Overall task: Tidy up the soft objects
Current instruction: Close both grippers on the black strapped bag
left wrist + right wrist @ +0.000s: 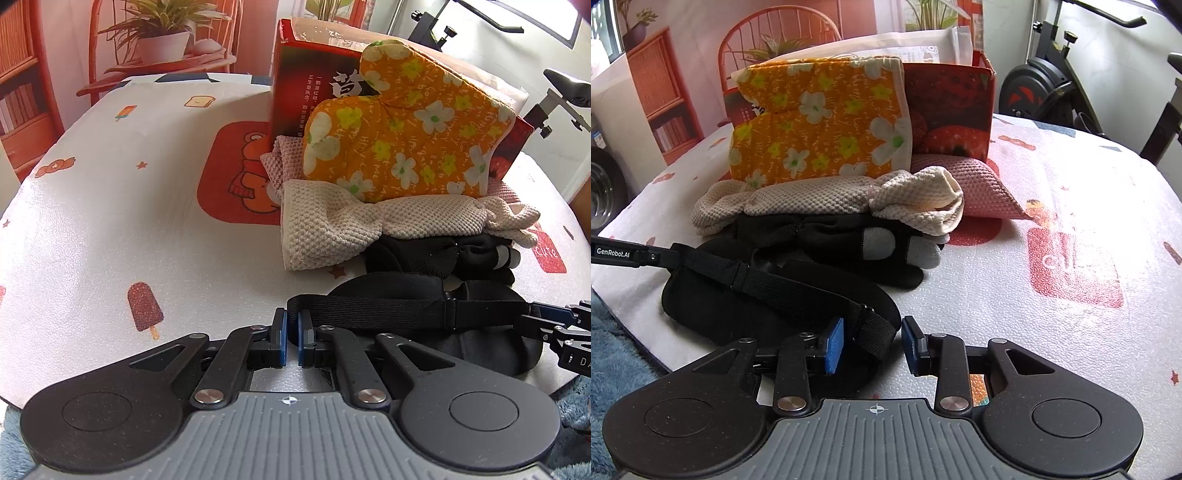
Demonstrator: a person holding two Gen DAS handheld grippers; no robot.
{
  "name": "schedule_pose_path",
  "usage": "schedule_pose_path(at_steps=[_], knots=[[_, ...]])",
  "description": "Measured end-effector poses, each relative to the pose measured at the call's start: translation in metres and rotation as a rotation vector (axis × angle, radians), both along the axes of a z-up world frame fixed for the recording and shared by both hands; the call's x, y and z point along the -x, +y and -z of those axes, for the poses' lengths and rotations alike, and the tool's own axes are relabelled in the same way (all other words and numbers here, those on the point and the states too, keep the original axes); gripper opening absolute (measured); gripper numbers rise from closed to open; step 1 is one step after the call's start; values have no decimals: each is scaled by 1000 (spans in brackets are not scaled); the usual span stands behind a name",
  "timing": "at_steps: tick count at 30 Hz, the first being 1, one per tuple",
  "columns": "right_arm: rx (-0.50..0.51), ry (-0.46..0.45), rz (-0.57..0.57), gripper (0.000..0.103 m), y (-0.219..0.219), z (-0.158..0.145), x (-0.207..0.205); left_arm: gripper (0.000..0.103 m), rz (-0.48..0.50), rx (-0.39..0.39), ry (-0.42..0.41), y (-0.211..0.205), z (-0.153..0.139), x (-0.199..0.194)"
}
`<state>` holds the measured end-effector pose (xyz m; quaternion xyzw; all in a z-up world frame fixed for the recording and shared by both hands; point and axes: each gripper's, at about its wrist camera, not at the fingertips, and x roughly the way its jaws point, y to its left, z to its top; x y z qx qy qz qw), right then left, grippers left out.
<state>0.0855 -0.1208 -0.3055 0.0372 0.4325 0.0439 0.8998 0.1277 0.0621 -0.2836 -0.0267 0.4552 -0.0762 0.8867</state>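
A black eye mask (pixel 476 343) (pixel 713 302) with an elastic strap (pixel 406 308) (pixel 798 286) lies at the table's near edge. My left gripper (pixel 291 338) is shut on the strap's left end. My right gripper (pixel 872 345) is open, its jaws standing either side of the strap's right end. Behind the mask lie black gloves (pixel 849 247), a cream knit cloth (pixel 332 225) (pixel 831 203) and a pink knit cloth (pixel 982 188). An orange flowered oven mitt (pixel 406 125) (pixel 820 118) leans on a red box (pixel 303 96) (pixel 953 110).
The table (pixel 110 221) (pixel 1071 206) has a white cartoon-print cover. A blue fluffy rug (pixel 617 339) lies below the near edge. An exercise bike (pixel 1056 74) stands at the far right. An orange shelf with a potted plant (pixel 162 37) stands behind the table.
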Motion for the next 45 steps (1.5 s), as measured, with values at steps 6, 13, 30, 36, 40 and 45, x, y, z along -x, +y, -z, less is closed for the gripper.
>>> schedule_pose_path(at_steps=[6,13,30,36,40,45], knots=[[-18,-2,-2,24,-1,1,1,7,-22,29,4,4,1,-1],[-33,0,45,16,-7,1,1,58,-16,226,21,15,-1,0],[-82,8,99,17,-17,3,2,29,126,165,45,-11,8,3],[-122,-53,98,10,-18,-10,8,10,68,199,9,2,1,4],[-156,-110,70,8,-15,-23,10,10,59,186,-44,2,-13,9],[-170,-164,66,7,-17,-38,10,10,67,190,-108,2,-28,15]])
